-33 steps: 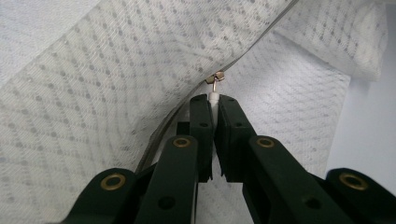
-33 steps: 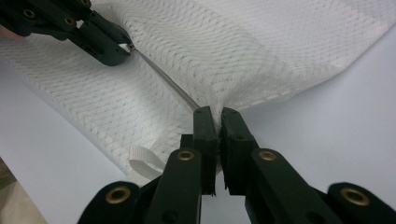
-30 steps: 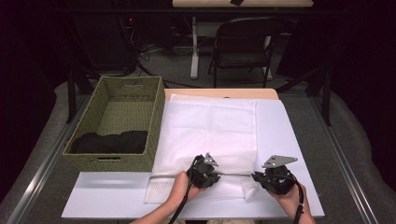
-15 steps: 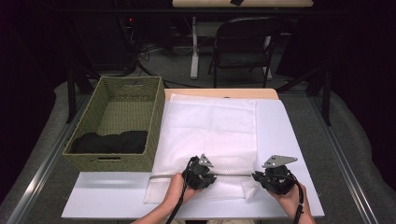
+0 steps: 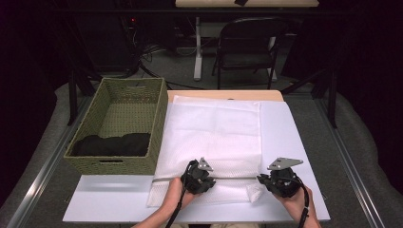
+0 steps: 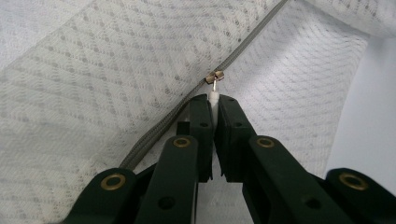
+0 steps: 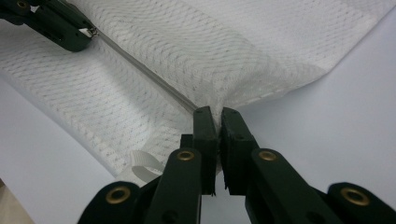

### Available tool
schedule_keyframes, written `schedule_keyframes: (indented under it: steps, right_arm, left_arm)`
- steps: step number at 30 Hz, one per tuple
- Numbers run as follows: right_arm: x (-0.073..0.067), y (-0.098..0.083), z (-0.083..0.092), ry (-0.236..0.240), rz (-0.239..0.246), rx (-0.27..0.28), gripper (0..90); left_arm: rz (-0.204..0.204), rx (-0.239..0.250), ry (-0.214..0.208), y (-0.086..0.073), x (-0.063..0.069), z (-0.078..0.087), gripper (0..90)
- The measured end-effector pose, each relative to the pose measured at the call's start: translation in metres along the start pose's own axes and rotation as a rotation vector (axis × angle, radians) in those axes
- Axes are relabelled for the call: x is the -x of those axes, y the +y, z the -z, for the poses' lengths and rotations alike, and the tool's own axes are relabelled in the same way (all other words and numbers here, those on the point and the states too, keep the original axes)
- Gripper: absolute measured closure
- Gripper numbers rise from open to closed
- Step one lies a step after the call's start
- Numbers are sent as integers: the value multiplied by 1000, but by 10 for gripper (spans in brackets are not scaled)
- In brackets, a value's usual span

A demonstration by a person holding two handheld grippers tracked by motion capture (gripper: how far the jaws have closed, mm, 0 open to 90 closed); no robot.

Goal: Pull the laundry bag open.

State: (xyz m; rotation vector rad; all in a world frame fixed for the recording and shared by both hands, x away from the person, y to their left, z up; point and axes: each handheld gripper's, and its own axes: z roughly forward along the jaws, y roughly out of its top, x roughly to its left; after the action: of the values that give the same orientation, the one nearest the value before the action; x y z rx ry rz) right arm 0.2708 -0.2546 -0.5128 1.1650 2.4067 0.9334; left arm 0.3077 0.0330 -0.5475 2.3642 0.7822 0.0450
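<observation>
Jaws of the left gripper [image 6: 215, 103] are pinching the zip pull [image 6: 214, 88] on the mesh bag [image 5: 214, 137]; the right gripper [image 7: 215, 114] is clamping the bag's end by the table's [image 5: 294, 137] near edge. Basket [image 5: 142, 85] is sitting at the left edge.

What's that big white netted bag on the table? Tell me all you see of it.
The white mesh bag lies flat on the white table, beside a wicker basket. A grey zipper runs across its near end. The left gripper pinches the zipper pull; the right gripper clamps the bag's bunched edge.

White mesh bag [image 5: 214, 137], grey zipper [image 6: 163, 122], olive woven basket [image 5: 119, 164], black cloth [image 5: 111, 145]
</observation>
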Motion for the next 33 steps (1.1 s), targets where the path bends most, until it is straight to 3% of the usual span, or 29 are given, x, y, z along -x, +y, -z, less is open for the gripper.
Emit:
schedule_keyframes:
  steps: [18, 33]
  right_arm:
    - [2, -1, 1, -5, -17, -8, 860]
    - [2, -1, 1, -10, -22, -13, 860]
  left_arm:
    - [10, -17, 26, -13, -9, 13, 861]
    - [54, -8, 42, -27, -19, 25, 861]
